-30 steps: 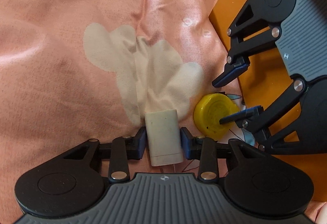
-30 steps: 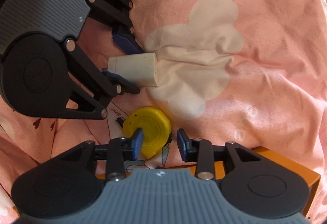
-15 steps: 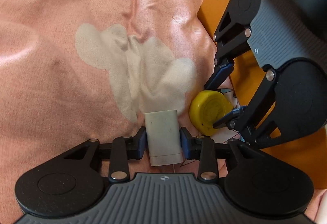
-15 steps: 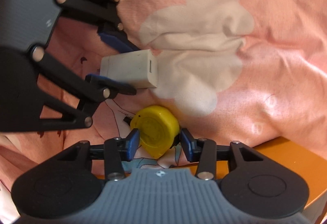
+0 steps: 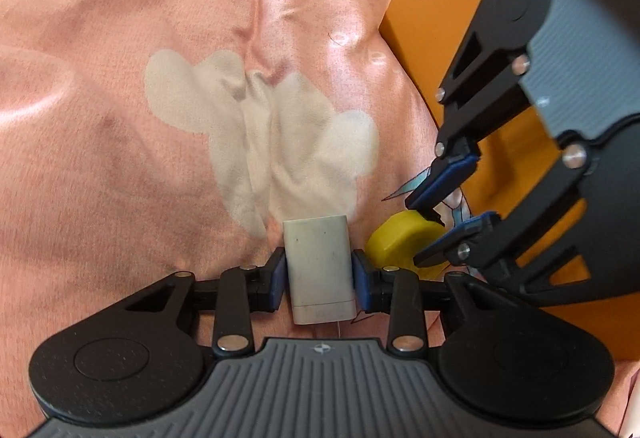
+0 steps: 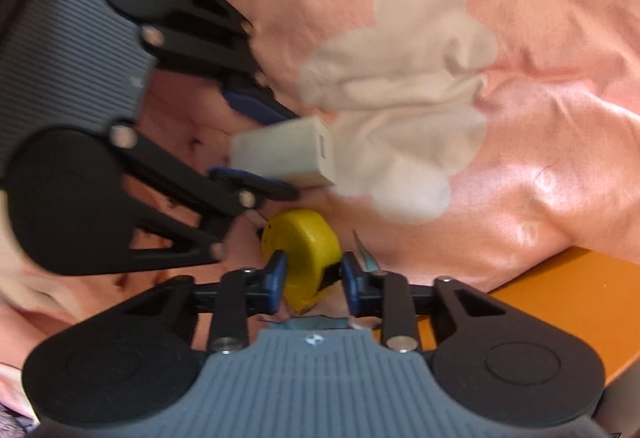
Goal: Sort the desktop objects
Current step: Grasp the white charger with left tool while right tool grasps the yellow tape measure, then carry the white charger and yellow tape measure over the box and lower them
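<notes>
Since a second ago: right tongs [image 6: 312, 280] down around yellow tape measure [image 6: 302, 244], closing, pads at its flat faces. Left tongs [image 5: 319, 276] clamped on white charger block [image 5: 319, 262], above pink bedsheet [image 5: 120, 86], beside orange box [image 5: 432, 18]. Both likely light, stiff, smooth-sided; best gripped across flats.

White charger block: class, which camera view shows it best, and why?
The left wrist view: the white charger block sits sharp and centred between the left gripper fingers. The right wrist view shows it blurred, though its port end is visible there.
</notes>
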Demonstrator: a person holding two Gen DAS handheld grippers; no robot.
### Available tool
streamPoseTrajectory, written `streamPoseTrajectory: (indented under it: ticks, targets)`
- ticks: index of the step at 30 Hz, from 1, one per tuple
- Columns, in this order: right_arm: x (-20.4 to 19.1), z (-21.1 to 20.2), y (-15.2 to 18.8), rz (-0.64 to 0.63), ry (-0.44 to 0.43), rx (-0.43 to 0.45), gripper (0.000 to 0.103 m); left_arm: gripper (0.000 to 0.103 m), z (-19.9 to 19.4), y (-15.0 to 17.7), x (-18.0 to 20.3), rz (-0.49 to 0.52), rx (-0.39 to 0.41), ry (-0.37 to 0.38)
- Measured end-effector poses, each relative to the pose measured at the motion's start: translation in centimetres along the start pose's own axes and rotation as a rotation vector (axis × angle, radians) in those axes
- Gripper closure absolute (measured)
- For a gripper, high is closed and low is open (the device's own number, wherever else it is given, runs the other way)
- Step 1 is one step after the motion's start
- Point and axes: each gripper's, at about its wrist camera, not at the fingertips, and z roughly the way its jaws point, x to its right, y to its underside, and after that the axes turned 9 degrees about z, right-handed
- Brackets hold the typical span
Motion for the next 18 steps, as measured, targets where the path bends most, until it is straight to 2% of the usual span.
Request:
streamPoseTrajectory:
  ticks: [4,5,6,8,18]
  targets:
    - [-0.5,-1.0,0.6,0.020,-0.030,0.045,0.081,0.065,-0.1,-0.4,0.4,0.001,-0.007,-0.003]
    - [-0.6,-1.1,0.7,0.034,-0.038,0.054,0.081,0.065,-0.1,-0.4,0.5,0.002,-0.008,-0.004]
    - [-0.7,-1.2,0.8,0.042,-0.046,0.059,0.080,0.065,0.1,-1.8,1.4,0.003,-0.010,-0.003]
    - [-1.0,-1.2,1.0,0.049,-0.060,0.075,0.080,0.065,-0.1,-1.5,1.6,0.009,-0.018,-0.009]
    - [-2.2,-1.9,3.7,0.094,-0.036,0.194,0.082,0.065,-1.2,-0.9,2.7,0.002,-0.023,-0.021]
